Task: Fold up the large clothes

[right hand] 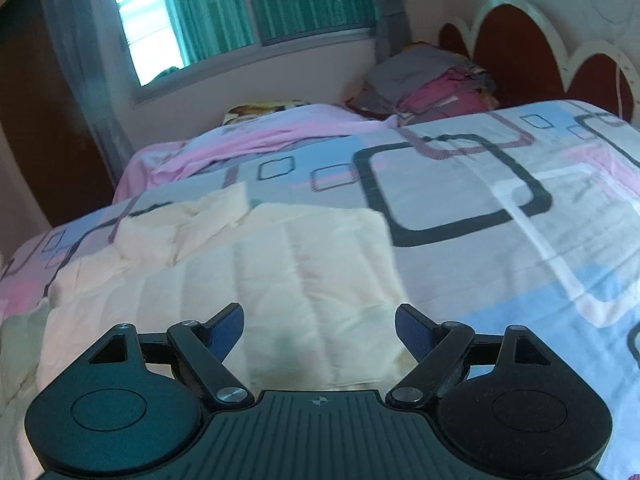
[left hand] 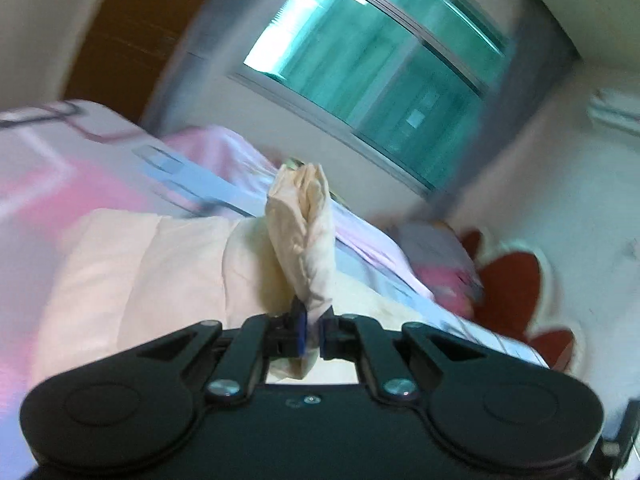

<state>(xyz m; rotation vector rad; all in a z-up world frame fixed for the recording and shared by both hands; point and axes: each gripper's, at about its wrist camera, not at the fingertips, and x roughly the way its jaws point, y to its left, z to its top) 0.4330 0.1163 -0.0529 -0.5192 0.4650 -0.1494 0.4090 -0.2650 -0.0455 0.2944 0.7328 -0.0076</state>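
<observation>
A cream quilted garment (right hand: 256,264) lies spread on the bed. In the left wrist view it lies low and to the left (left hand: 152,264). My left gripper (left hand: 314,320) is shut on a bunched fold of this garment, which stands up between the jaws. My right gripper (right hand: 320,320) is open and empty, just above the garment's near part, its blue pads (right hand: 228,330) wide apart.
The bed has a sheet (right hand: 500,184) with pink, blue and black squares. Pink cloth (right hand: 256,132) lies at its far side. A pile of folded clothes (right hand: 428,80) sits by the red headboard (right hand: 516,52). A window with green curtains (right hand: 256,4) is behind.
</observation>
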